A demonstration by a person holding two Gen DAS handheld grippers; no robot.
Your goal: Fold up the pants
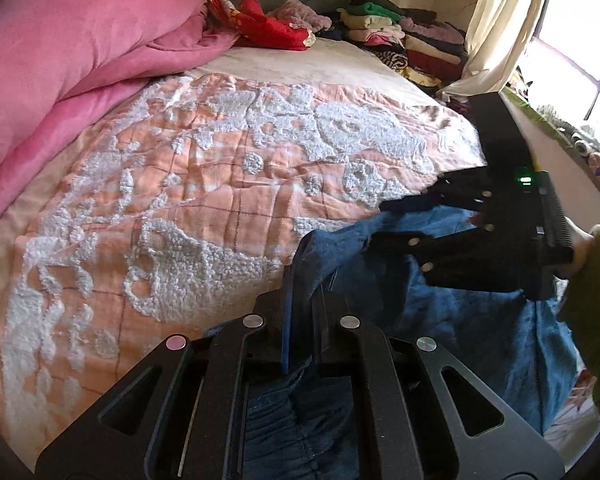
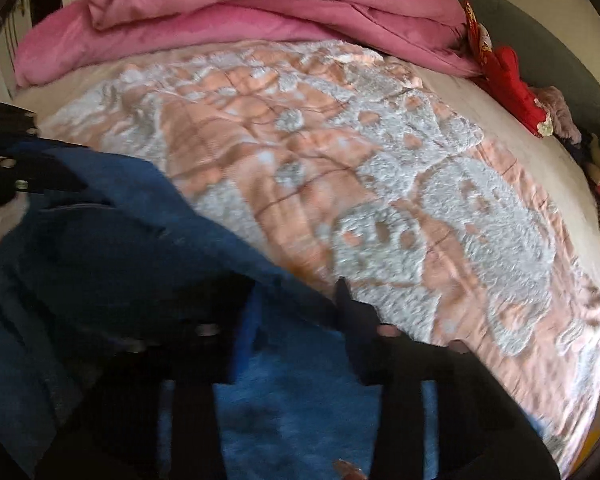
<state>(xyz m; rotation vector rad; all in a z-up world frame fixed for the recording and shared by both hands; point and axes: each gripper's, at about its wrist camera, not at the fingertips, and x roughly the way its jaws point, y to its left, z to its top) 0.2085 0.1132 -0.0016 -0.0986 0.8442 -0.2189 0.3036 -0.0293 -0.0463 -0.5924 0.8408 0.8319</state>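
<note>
Bedroom: quilted bed (image 1: 204, 184), pink duvet (image 1: 80, 52).

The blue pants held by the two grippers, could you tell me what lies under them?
Beyond the blue pants lies the orange-and-white quilt. Whatever sits directly beneath the cloth is covered, so contact cannot be judged.

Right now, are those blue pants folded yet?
No. The blue pants hang bunched from the left gripper and right gripper.
</note>
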